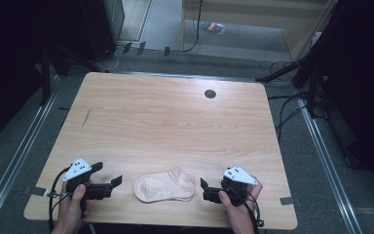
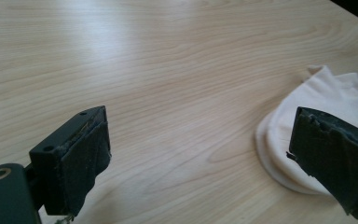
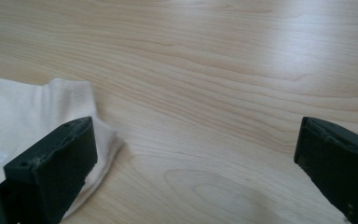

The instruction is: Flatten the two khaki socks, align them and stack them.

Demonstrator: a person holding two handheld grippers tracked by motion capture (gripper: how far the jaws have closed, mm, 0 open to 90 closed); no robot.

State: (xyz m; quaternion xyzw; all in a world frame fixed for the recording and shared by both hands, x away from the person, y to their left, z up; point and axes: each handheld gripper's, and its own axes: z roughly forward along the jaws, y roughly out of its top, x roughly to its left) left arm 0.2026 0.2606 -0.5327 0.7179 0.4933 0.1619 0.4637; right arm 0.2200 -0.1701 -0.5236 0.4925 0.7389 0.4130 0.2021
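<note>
Socks (image 1: 164,186), pale pink and stacked one on the other, lie flat on the wooden table (image 1: 165,122) near its front edge, between the two grippers. Faint white lettering shows on the fabric in the right gripper view, too small to read. No other writing can be made out. The left gripper (image 1: 109,174), just left of the socks, has its jaws spread wide with nothing between them. The right gripper (image 1: 203,189), just right of the socks, likewise stands spread and empty. Neither touches the fabric.
</note>
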